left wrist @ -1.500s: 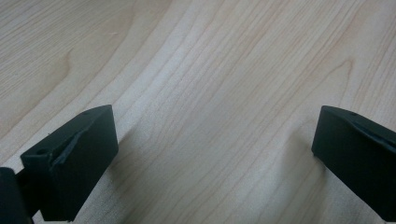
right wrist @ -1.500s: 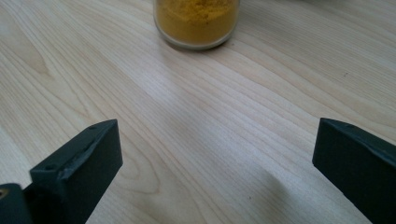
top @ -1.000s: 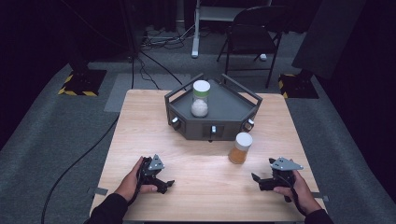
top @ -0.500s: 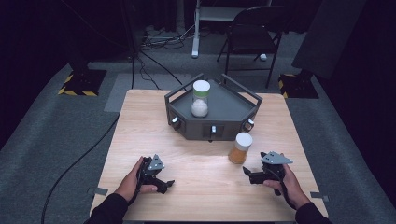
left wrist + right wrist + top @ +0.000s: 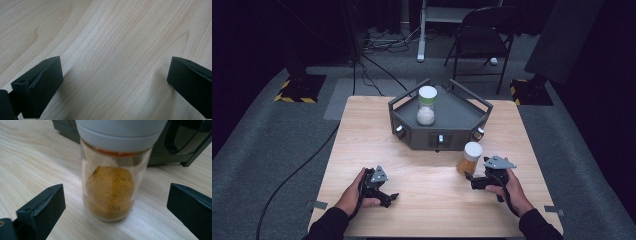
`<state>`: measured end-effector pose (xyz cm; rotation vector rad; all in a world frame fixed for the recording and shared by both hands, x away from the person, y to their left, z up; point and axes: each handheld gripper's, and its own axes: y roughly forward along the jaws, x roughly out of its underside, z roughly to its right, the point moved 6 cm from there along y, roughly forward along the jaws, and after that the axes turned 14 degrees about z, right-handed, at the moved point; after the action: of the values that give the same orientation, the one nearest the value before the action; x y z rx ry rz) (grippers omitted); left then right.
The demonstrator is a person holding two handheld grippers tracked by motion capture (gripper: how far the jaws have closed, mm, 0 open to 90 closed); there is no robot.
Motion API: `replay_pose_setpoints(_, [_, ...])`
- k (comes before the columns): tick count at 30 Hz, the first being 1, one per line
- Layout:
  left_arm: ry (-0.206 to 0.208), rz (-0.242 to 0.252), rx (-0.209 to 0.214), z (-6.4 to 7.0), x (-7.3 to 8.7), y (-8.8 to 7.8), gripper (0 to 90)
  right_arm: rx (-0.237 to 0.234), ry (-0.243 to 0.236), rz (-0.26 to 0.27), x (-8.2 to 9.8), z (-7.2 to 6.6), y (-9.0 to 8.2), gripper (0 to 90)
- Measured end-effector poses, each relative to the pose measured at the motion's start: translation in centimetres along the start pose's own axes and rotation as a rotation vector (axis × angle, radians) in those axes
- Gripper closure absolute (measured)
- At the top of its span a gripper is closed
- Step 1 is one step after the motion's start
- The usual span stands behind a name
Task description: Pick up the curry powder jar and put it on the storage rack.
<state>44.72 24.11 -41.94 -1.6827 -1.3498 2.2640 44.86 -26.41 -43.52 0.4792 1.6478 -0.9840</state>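
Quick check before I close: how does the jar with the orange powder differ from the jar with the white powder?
The clear glass jar of orange-yellow powder stands on the bare wooden table; the clear glass jar of white powder stands in the dark grey angular tray. The orange one sits between the open right gripper's fingers; the white one is well away from both grippers. Both are upright with pale lids.

Spread gripper (image 5: 115, 82) (over wood table (image 5: 120, 37))
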Motion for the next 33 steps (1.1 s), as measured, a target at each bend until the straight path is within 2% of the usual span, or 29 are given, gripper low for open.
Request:
replay_pose_setpoints(8, [0.0, 0.0, 0.0, 0.0, 0.0, 0.0, 0.3, 0.013, 0.011, 0.021, -0.5, -0.3, 1.3, 1.8])
replay_pose_setpoints(17, [0.0, 0.0, 0.0, 0.0, 0.0, 0.0, 0.3, 0.03, 0.047, 0.066, -0.8, -0.7, 2.4, 3.3])
replay_pose_setpoints(22, [0.001, 0.0, 0.001, 0.0, 0.0, 0.0, 0.3, 0.054, 0.048, 0.097, -0.8, -0.8, 2.3, 9.7])
replay_pose_setpoints(24, [0.0, 0.0, 0.001, 0.0, 0.0, 0.0, 0.3, 0.057, 0.055, 0.12, -0.7, -0.7, 2.1, 12.0])
replay_pose_setpoints(28, [0.0, 0.0, 0.001, 0.0, 0.0, 0.0, 0.3, 0.066, 0.064, 0.177, -0.5, -0.5, 2.0, 22.1])
replay_pose_setpoints(31, [0.0, 0.0, 0.001, 0.0, 0.0, 0.0, 0.3, 0.05, 0.045, 0.2, -0.4, -0.6, 2.1, 31.6])
replay_pose_setpoints(33, [0.0, 0.0, 0.002, 0.0, 0.0, 0.0, 0.3, 0.055, 0.032, 0.208, -0.4, -0.9, 2.2, 32.5])
